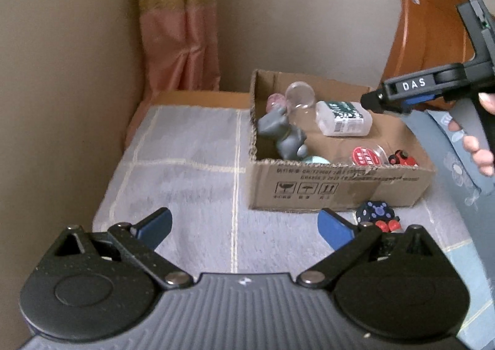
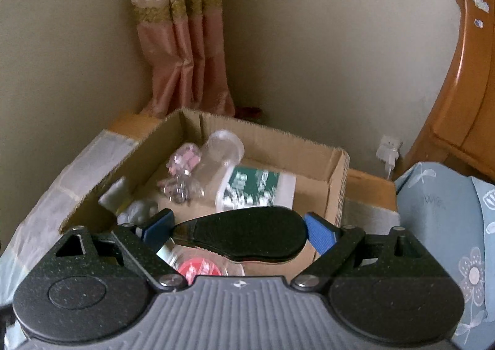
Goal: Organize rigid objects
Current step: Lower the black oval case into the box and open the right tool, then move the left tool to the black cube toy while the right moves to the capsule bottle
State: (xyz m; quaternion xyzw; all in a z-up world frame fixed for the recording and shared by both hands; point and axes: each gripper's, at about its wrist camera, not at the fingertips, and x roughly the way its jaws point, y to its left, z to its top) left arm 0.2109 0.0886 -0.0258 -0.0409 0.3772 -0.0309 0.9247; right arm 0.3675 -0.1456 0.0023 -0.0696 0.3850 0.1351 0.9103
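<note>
Right gripper (image 2: pixel 238 231), lower centre of right wrist view: fingers clamped on black oval object (image 2: pixel 244 234), held above cardboard box (image 2: pixel 340 183). Left gripper (image 1: pixel 244 227) lower centre of own view: fingers spread, empty. Dark spotted toy (image 1: pixel 374 213) outside box, just beside front wall. Judged step: deposit. Next: lower, release among white bottle (image 2: pixel 256 187), clear cup (image 2: pixel 224 149).

The right tongs (image 2: pixel 239 234) hold a flat black oval object (image 2: pixel 247 232) that hides part of the cardboard box (image 2: pixel 338 183) floor and most of a red-lidded jar (image 2: pixel 198 268). The white bottle's (image 2: pixel 256 187) green label is too blurred to read. In the left wrist view, the left tongs (image 1: pixel 244 227) partly cover a dark blue spotted toy (image 1: pixel 374 213), and the box wall hides most of a pale green object (image 1: pixel 315 160).
</note>
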